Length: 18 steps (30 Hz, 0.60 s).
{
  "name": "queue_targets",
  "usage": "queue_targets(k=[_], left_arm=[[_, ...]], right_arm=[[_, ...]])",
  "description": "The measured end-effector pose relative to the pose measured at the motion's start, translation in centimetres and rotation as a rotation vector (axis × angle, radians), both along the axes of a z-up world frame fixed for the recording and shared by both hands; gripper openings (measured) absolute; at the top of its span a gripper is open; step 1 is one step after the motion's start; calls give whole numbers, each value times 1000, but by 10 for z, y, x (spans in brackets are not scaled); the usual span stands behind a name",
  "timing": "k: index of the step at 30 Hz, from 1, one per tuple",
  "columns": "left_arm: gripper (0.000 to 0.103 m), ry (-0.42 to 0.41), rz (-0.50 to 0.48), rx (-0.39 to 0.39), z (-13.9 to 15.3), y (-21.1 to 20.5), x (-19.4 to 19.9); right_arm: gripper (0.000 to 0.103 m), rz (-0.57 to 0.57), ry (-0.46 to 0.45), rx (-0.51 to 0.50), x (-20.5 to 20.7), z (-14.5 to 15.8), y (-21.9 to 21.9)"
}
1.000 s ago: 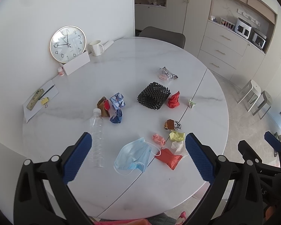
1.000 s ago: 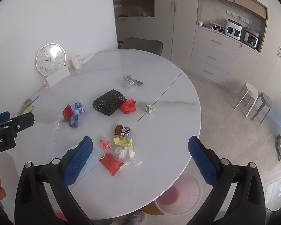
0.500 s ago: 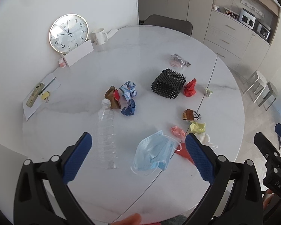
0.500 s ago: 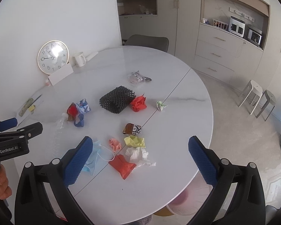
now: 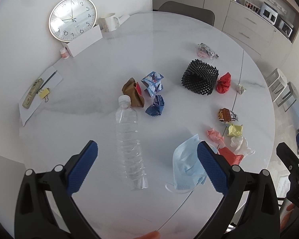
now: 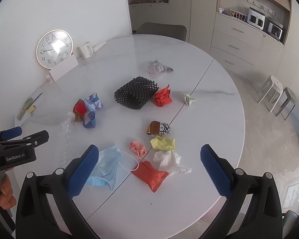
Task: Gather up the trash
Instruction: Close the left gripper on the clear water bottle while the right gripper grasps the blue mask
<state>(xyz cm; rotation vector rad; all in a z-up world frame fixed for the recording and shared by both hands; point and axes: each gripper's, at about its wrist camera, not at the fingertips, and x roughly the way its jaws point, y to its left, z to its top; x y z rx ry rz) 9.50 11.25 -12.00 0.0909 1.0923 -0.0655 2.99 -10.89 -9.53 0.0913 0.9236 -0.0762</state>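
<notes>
— How does the trash look?
— Crumpled papers, a clear plastic bottle (image 5: 129, 143) lying flat and a blue face mask (image 5: 186, 167), all near the black mesh sleeve (image 5: 200, 77) on the white table (image 5: 109, 63).
— And the grippers?
— The left gripper (image 5: 147, 159) and the right gripper (image 6: 149, 159) have wide jaws, holding nothing.

Left wrist view: looks forward and down from above the near edge of the surface (image 5: 189, 29), close over the clear bottle (image 5: 129, 139), facing the far edge with the clock (image 5: 72, 18). Right wrist view: set further toward the right edge and higher, facing the same way. Shared: most of the surface (image 6: 219, 119), the clock (image 6: 54, 48), the bottle (image 6: 66, 131).
</notes>
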Motion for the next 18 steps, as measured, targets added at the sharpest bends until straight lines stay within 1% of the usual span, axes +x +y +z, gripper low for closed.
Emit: queue_targets(k=[6,8,11,14,18], left_arm=[[95,25,-45,15,-22,9,16],[95,36,-56,9,-32,16,21],[95,61,-51,13,-51,30,30],[95,105,-45,10,-74,45,39],[95,198,-14,-33,-104,58,51]], right_arm=[[101,-5,59,-12,10,-20,14],[101,-1,100,-15,14,-32,19],[101,1,146,14,16,-50,24],[101,-5,190,59,18,-70,28],[101,3,251,110,18,-93,35]])
